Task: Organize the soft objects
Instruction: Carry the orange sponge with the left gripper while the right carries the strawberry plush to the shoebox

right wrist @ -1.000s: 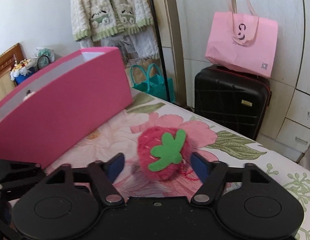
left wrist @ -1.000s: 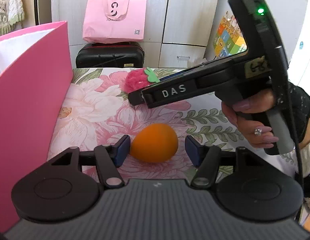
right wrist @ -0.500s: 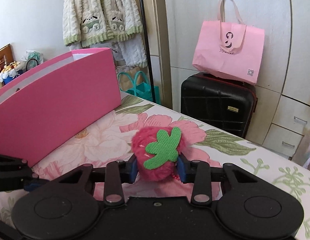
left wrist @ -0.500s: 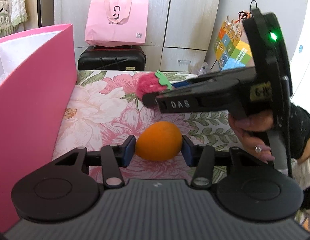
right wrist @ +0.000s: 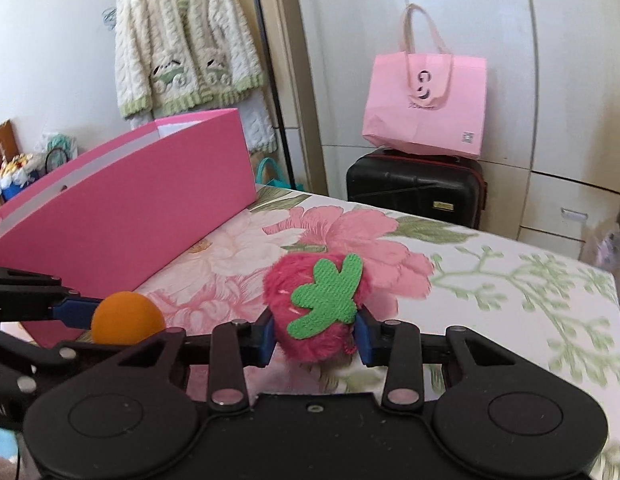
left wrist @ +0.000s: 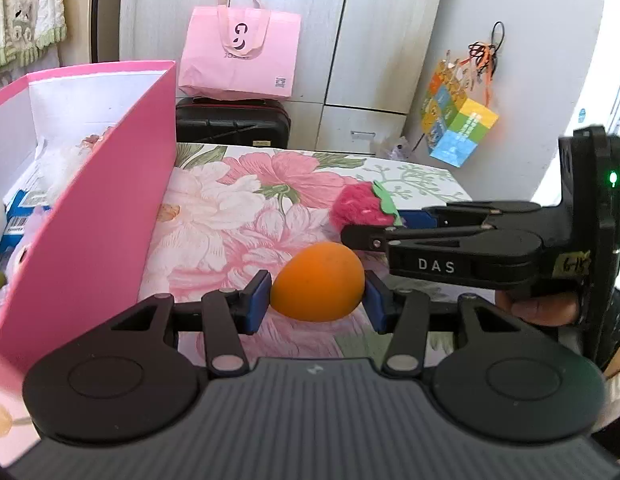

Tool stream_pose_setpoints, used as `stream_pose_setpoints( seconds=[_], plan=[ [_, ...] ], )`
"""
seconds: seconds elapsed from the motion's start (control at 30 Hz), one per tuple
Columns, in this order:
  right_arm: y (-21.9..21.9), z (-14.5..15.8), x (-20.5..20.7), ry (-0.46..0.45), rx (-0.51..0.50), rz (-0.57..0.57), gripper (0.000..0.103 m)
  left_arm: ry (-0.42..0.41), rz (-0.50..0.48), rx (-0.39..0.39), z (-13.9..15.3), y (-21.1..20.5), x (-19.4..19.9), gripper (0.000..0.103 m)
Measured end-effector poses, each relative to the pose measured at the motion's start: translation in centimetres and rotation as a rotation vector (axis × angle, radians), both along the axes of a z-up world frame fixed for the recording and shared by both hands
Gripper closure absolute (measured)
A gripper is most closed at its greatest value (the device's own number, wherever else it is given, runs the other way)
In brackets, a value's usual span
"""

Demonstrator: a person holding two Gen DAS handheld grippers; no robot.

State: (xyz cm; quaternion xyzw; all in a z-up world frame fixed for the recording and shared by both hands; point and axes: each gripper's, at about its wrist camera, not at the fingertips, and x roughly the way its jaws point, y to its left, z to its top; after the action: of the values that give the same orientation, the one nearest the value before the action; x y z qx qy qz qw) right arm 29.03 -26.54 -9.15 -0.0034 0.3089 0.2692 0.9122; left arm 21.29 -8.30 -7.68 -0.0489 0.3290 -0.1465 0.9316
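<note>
In the left wrist view, the left hand-held gripper (left wrist: 317,298) sits at lower centre, its blue pads pinching an orange egg-shaped soft toy (left wrist: 317,281) from both sides above the flower-print bedspread (left wrist: 238,208). At centre right of that frame the right hand-held gripper (left wrist: 367,216) reaches in from the right edge, a person's hand (left wrist: 543,307) wrapped round its grip, and its tip clamps a fuzzy pink strawberry toy (left wrist: 359,204). The right wrist view shows this grasp close up: the strawberry toy (right wrist: 315,306) (a green felt leaf stitched on its face) is squeezed between the two blue pads at centre frame, with the orange toy (right wrist: 128,318) at lower left held by the other tool. The open pink box (left wrist: 90,216) fills the left side of the left wrist view, just beside both toys. A pink paper bag (left wrist: 240,56) rests on a black suitcase (left wrist: 232,122) at upper centre.
</note>
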Motion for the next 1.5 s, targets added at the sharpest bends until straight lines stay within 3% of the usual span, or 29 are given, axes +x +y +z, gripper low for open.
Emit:
stream_pose_setpoints(
  seconds=[0.3, 0.9, 1.3, 1.5],
  plan=[
    [-0.7, 0.2, -4.2, 0.018, 0.024, -0.11, 0.059, 0.011, -0.026, -0.024, 1.2, 1.3, -3.4, 0.055],
    [1.6, 1.2, -15.1, -0.025, -0.053, -0.206, 0.059, 0.114, -0.028, -0.08, 2.3, 7.0, -7.3, 0.055],
    [5.8, 7.7, -20.1, -0.051, -0.006, 0.017, 0.059, 0.17, -0.141, -0.078, 5.3, 12.5, -9.9, 0.055],
    [8.4, 10.4, -19.2, -0.042, 0.045, 0.144, 0.059, 0.079, -0.107, -0.052, 8.5, 14.8, -10.9, 0.055]
  ],
)
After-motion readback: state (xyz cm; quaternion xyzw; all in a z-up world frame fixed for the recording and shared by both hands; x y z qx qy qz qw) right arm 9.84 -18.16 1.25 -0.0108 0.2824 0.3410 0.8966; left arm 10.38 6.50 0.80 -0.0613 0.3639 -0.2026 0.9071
